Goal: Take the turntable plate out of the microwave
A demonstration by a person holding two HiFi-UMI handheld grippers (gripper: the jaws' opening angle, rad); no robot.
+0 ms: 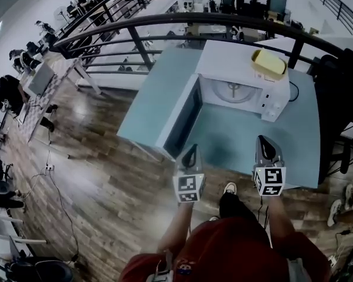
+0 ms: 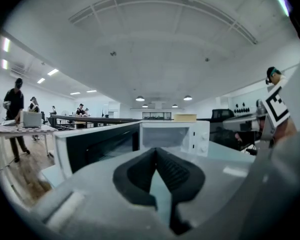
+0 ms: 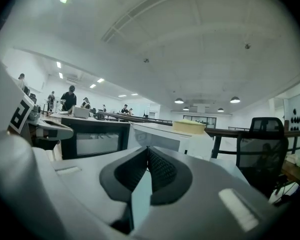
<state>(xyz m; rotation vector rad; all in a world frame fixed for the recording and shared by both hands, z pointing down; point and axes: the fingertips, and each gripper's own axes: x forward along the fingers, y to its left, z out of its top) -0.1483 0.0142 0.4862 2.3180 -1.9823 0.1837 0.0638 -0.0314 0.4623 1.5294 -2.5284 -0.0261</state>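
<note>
Wood-plank floor underfoot, teal table just ahead, bare on its near side. Held about level above the table's front edge: left gripper and right gripper, both clamped shut on nothing, well short of the microwave. Cannot take anything shut like this; must part the jaws before reaching in, or will only shove the glass. Nearest hazard: door, swung wide open on the left, free edge just beside the left gripper. Easy to clip on the way in, likely nudging the microwave along the table. Further in, turntable plate lying flat inside the microwave, untouched. Probably smooth and heavy for a pinch at the rim; could tilt, strike the edge of the opening, slip free and break on table or floor. Little headroom inside for two grippers, so risks knocking the inner walls. On top of the microwave, yellow block, liable to drop off if jolted; power cord at the right side, clear of the reach. Beyond, dark railing, office chair off to the right, people at distant desks, none in the way.
</note>
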